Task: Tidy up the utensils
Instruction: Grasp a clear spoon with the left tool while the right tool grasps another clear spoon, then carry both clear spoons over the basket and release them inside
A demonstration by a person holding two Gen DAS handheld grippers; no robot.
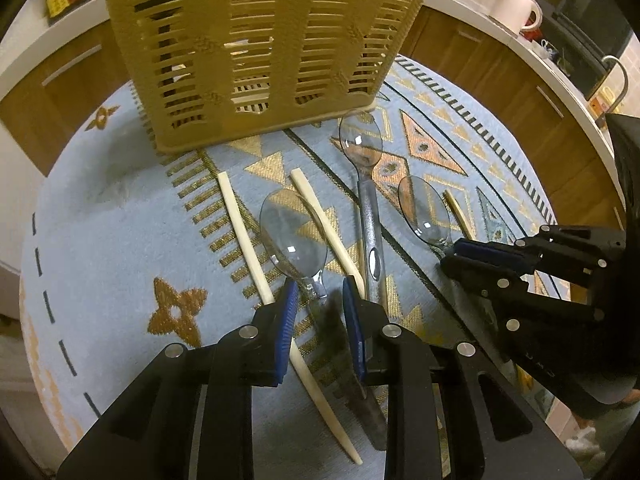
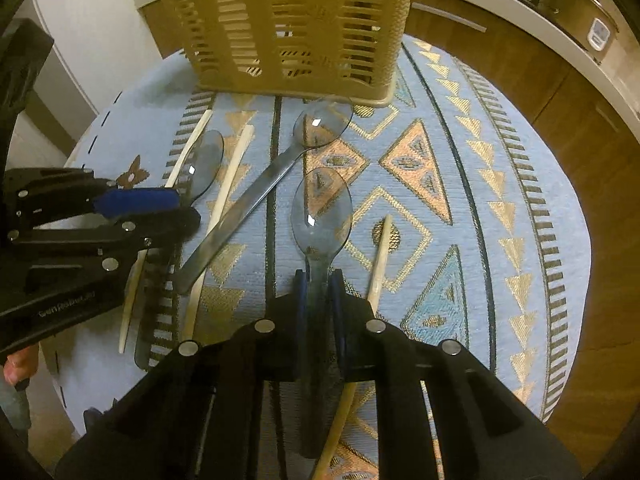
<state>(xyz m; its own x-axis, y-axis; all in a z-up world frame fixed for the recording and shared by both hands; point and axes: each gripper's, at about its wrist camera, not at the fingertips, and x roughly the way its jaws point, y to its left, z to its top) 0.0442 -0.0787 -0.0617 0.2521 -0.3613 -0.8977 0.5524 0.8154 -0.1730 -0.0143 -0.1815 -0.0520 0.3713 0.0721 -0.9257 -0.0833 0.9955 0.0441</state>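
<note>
Right gripper (image 2: pixel 319 280) clamped on the neck of a clear plastic spoon (image 2: pixel 321 208), bowl pointing far toward the slotted utensil basket (image 2: pixel 296 24); spoon lies on the patterned cloth of the counter (image 2: pixel 520 184), right of centre. Left gripper (image 1: pixel 320 300) apart, pads straddling the handle of a second clear spoon (image 1: pixel 294 236) but not closed on it. Between them a third clear spoon with a long handle (image 1: pixel 362 148) lies near the basket foot; pale chopsticks (image 1: pixel 244 232) scattered alongside.

Handling, judged: spoons light, stiff, smooth and likely slippery; thin plastic may crack under hard pinch; neck or flat handle is the sensible hold, not the bowl. Chopsticks light, narrow, prone to roll.

Views: right wrist view shows the closed hold on the neck and one chopstick (image 2: pixel 380 264) just right of it; left wrist view shows the open pads around the near-left spoon, and a mug (image 1: pixel 520 10) on a far worktop.
</note>
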